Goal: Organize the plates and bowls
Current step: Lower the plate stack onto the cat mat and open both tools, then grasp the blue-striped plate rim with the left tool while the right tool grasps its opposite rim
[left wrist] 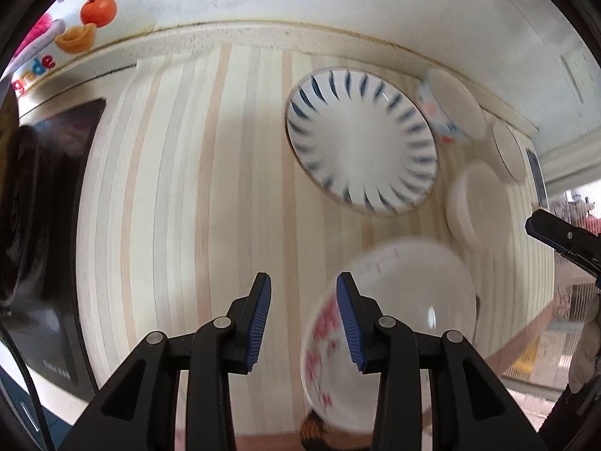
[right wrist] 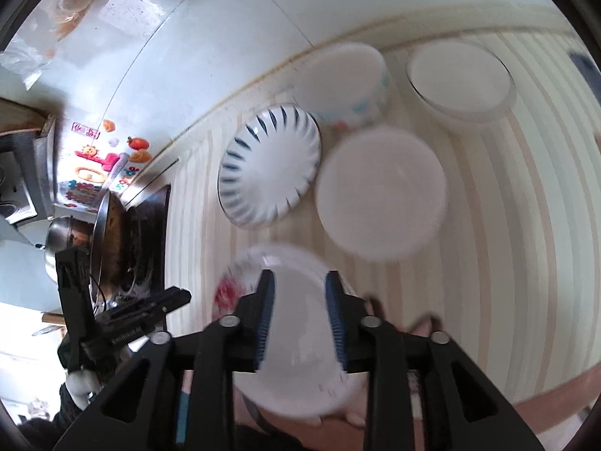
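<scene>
Two open grippers are what we carry, and the red-patterned bowl [right wrist: 296, 342] at the near table edge lies directly beneath our right gripper [right wrist: 299, 323] but right of our left gripper [left wrist: 303, 319], so we judge the right nearer.
</scene>
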`<state>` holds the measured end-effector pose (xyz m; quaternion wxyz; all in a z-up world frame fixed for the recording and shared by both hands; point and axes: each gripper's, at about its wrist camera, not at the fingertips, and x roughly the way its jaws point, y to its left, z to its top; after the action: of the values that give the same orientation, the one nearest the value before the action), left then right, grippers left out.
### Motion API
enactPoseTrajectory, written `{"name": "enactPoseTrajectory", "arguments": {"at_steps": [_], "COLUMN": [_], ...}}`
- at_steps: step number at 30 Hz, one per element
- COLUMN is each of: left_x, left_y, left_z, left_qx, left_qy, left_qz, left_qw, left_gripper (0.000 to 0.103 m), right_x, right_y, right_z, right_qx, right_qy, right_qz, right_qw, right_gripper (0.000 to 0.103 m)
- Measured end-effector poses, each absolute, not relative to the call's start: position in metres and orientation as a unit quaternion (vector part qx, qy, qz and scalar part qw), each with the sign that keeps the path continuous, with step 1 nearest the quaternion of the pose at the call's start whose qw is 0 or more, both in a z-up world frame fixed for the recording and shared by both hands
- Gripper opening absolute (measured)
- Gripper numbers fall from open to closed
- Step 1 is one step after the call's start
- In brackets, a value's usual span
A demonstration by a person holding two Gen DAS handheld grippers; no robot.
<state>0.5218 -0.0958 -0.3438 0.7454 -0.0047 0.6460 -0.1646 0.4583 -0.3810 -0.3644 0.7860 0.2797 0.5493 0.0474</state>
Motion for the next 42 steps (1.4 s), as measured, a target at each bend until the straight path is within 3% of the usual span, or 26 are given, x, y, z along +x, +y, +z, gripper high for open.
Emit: {"name": "enactPoseTrajectory", "arguments": {"at_steps": [11,20,26,42], "left_x": [0.625,0.654,0.662,0.623], "left_y": [-0.117,-0.14,-0.139,-0.123], "left_z": [-0.384,-0.423,-0.425,-0.368], "left_qx": [0.012,0.022,0.01,0.01], "left_qy": [0.661,0.69,0.685,0.654], "left_qz": [-0.173,-0.195,-0.199,-0.206], "left_qw": [0.73,0.697,0.7,0.728], "left_gripper": [0.034,0.033,0.03,0.03], "right_x": [0.592,0.627,0.635,0.611], "right_y": [-0.38,-0.377,-0.362,-0.353], "right_z": [-0.409,-0.445,-0.459,-0.439], "right_qx": [0.238,0.197,0.149,0.163], "right_qy": [0.614,0.658,0.666,0.646], "right_qz": [0.011,-0.001,-0.013,0.013], "right_qw": [0.753,0.727,0.731,0.745], "right_gripper": [0.033,0.033,0.012,0.009]}}
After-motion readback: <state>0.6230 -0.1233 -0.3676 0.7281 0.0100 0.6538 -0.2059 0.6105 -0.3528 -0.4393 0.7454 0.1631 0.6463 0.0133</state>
